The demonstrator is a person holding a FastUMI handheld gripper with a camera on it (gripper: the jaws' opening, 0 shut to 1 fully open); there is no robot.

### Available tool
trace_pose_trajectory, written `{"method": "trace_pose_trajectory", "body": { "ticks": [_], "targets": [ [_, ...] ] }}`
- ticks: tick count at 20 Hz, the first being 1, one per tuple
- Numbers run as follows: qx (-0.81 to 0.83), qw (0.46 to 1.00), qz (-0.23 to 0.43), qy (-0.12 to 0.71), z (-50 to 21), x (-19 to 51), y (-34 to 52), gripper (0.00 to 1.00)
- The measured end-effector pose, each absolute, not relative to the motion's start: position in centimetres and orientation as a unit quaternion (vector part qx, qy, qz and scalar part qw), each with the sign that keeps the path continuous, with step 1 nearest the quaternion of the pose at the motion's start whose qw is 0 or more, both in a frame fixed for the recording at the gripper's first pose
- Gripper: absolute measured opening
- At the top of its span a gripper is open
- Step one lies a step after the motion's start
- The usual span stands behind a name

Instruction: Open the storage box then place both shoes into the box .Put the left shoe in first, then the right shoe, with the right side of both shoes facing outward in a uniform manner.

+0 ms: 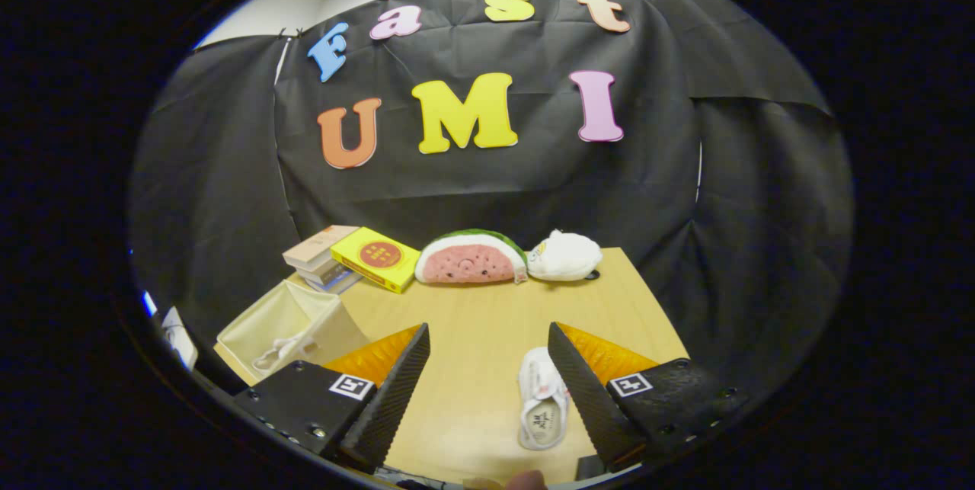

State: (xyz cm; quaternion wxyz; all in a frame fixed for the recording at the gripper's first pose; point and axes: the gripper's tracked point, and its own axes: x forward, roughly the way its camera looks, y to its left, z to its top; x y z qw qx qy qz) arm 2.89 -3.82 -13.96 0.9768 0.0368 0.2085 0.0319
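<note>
My gripper [487, 345] is open, its fingers spread wide above the wooden table [472, 315], with nothing held. A white shoe [541, 402] lies on the table between the fingers, close against the right finger [583, 387], its opening facing up. Beyond the left finger [388, 391] sits a cream fabric storage box [286, 322], open at the top. A second white shoe [278, 353] lies inside it, partly hidden by the box wall and the left finger.
At the table's far edge sit a stack of books [320, 257], a yellow book [375, 257], a watermelon-slice plush [470, 257] and a white plush [564, 255]. Black cloth hangs behind. A fingertip [525, 480] shows just below the fingers.
</note>
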Motion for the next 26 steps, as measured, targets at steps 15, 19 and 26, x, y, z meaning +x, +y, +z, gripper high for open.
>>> {"method": "trace_pose_trajectory", "body": {
  "ticks": [15,19,26],
  "targets": [
    [0.004,0.924,0.039,0.381,-32.2,3.4,-12.0,0.96],
    [-0.006,0.914,0.052,0.403,-34.9,5.1,-11.5,0.96],
    [0.019,0.889,0.066,0.453,-37.6,7.1,-10.1,0.74]
  ]
}}
